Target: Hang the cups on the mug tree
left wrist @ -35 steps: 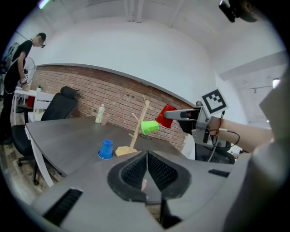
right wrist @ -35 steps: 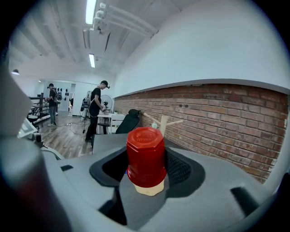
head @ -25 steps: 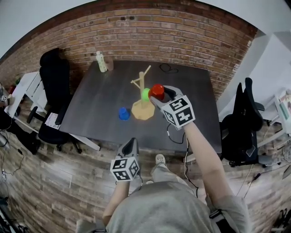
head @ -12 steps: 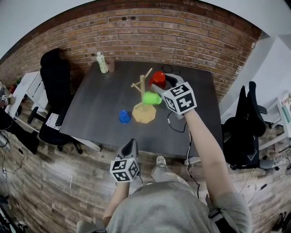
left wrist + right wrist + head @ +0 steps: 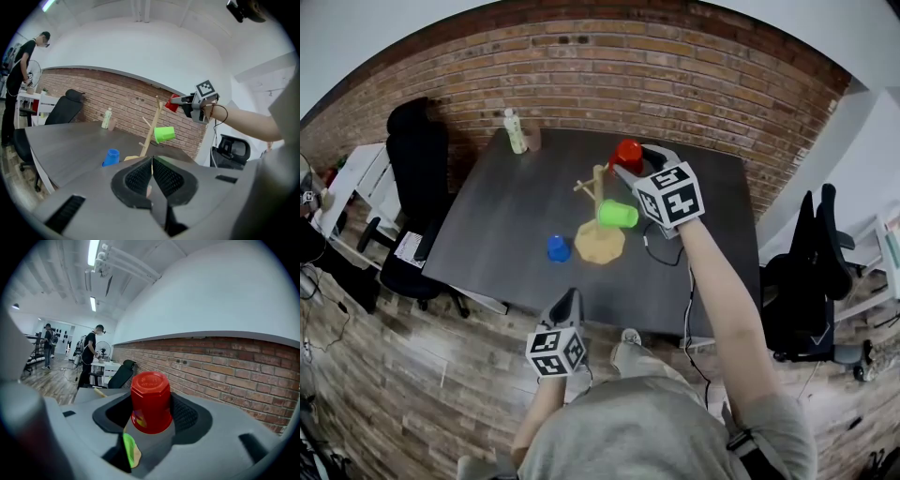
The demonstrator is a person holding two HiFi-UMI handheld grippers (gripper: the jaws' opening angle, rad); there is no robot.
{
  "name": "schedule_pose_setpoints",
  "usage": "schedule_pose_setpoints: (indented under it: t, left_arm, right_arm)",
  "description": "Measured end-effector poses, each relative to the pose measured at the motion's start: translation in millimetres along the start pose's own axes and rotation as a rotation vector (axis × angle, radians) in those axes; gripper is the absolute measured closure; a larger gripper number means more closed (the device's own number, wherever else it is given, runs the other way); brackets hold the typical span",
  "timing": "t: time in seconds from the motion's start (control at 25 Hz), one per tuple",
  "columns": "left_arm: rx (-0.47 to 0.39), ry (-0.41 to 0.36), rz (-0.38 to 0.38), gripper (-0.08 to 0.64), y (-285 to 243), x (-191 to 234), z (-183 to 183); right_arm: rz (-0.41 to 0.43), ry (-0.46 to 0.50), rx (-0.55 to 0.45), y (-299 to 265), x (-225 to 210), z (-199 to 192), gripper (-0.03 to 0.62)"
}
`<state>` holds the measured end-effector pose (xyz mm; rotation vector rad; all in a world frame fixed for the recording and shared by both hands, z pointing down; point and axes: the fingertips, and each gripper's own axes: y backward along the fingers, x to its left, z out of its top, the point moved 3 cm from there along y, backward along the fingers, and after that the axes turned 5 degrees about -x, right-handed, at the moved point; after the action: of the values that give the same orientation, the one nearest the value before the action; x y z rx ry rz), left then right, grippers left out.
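The right gripper [image 5: 636, 167] is pinching the red cup [image 5: 150, 401]. Its pads press on the cup's two sides, and the closed bottom points forward, away from the person. The cup's handle doesn't show in any view, so which way it faces cannot be told.

In the left gripper view the red cup hangs in the air just right of the top of the mug tree [image 5: 599, 202], near it but not touching. The green cup [image 5: 618, 214] already hangs lower on the tree's right side, under the red one. The blue cup [image 5: 558, 248] stands upside down on the counter [image 5: 506, 216], just left of the tree's base. The left gripper [image 5: 151, 180] waits well short of the tree, near the person, with its jaws pressed together on nothing.

The step in hand looks like getting the red cup onto a free peg. Bare pegs show on the tree's left side and near its top. To do it well:

- Come in from above and keep clear of the green cup.
- Turn the wrist so the handle loop meets the peg's raised tip.
- Slide the cup down until the peg carries it, then spread the jaws.
- Push gently, as the tree is light and may tip.
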<state>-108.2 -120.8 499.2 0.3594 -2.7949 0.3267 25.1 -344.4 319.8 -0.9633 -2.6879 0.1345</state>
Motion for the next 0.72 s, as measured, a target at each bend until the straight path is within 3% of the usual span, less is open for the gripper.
schedule_pose_setpoints:
  t: [0.4, 0.72]
  left_arm:
    - [0.002, 0.007, 0.022, 0.549, -14.7, 7.8, 0.9]
    - [0.008, 0.009, 0.038, 0.549, -22.0, 10.1, -0.6]
  right_arm:
    - [0.016, -0.02, -0.013, -27.5, -10.4, 4.7, 0.341]
    - [0.065, -0.102, -0.028, -36.6, -11.3, -0.9, 0.339]
